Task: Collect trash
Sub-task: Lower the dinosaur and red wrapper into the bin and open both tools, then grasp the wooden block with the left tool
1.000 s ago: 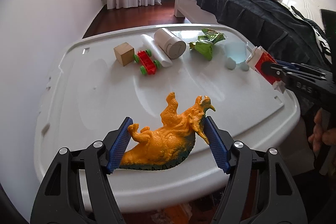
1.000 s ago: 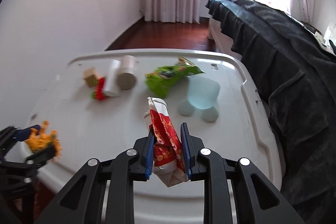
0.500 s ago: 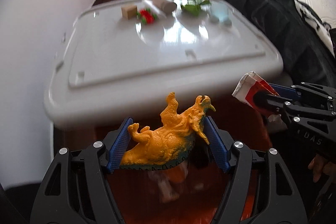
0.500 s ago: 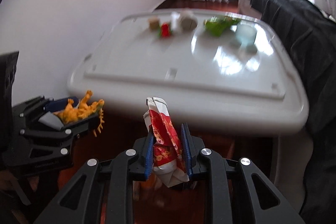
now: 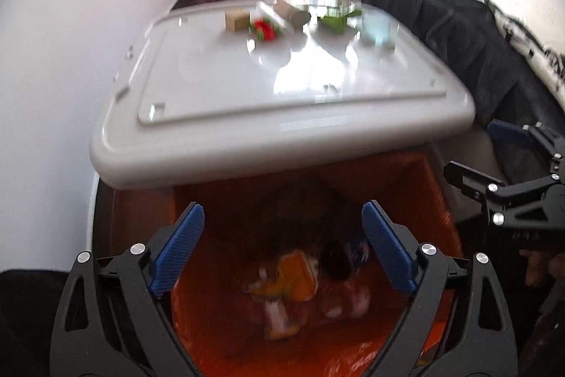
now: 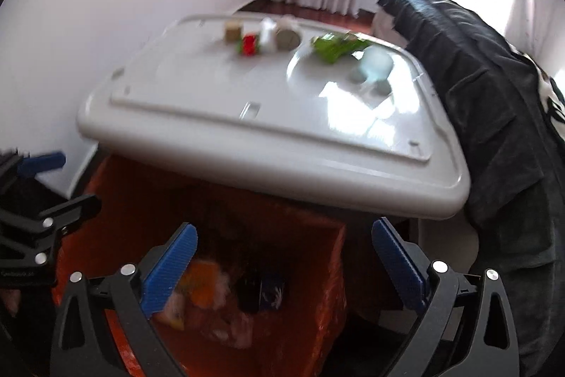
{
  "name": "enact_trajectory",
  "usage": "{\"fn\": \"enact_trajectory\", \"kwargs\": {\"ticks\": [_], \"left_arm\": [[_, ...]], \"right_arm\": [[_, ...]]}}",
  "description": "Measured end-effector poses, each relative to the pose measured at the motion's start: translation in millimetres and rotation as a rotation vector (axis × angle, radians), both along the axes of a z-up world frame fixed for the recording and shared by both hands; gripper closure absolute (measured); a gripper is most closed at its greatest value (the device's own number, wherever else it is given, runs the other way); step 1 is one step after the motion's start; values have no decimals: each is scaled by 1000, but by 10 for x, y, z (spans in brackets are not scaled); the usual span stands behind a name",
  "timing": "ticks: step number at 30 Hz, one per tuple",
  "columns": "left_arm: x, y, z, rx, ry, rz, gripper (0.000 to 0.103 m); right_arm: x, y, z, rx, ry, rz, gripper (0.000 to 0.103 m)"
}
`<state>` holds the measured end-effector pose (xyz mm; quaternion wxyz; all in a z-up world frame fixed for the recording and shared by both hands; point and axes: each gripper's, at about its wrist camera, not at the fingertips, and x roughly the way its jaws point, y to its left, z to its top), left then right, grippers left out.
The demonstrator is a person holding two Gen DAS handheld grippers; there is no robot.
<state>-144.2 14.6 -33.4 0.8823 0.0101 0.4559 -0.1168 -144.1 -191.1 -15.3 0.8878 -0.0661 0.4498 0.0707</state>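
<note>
Both grippers hang over an orange-lined bin [image 5: 438, 200] [image 6: 328, 271] below the white table's front edge. My left gripper [image 5: 282, 249] is open and empty. My right gripper [image 6: 282, 267] is open and empty. At the bin's bottom lie the orange dinosaur toy [image 5: 289, 281] [image 6: 201, 285], blurred red-and-white wrapper scraps [image 5: 353, 299] and a dark item [image 6: 261, 292]. On the table's far side a green wrapper [image 5: 335, 20] [image 6: 335, 46] and a pale blue cup [image 5: 376, 27] [image 6: 376, 66] remain.
The white table [image 5: 282, 129] [image 6: 268, 147] overhangs the bin's far side. On it stand a wooden block [image 5: 236, 20], a red toy car [image 5: 265, 29] and a white roll [image 6: 286, 36]. A dark-covered bed [image 5: 459, 23] lies right, a white wall left.
Both grippers moved back off the table and down over the bin, then opened. The dinosaur toy and the red wrapper dropped into the bin.
</note>
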Motion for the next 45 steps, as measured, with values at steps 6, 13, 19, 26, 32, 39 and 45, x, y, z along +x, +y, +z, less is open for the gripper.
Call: {"fn": "enact_trajectory", "kwargs": {"ticks": [6,13,19,26,32,39,45], "left_arm": [[341,68,234,-21,-71,8,13],[1242,107,404,-5,-122,-98,13],[2092,207,336,-28,-134,-183,13],[2955,289,-17,-26,-124,-176,13],[3370,216,-320,-5,-104,-225,13],[3603,211,-464,-44,-70,-264,19],[3694,158,-551,-45,-34,-270,30]], "right_arm": [[318,-130,290,93,-44,-45,5],[738,-81,562,85,-131,-43,5],[1003,-88,517,90,-149,-48,5],[1191,-217,194,122,-60,-78,5],[1294,-311,83,161,-19,-106,5],[1308,-279,103,167,-27,-91,5],[1298,-236,127,149,-42,-79,5]]}}
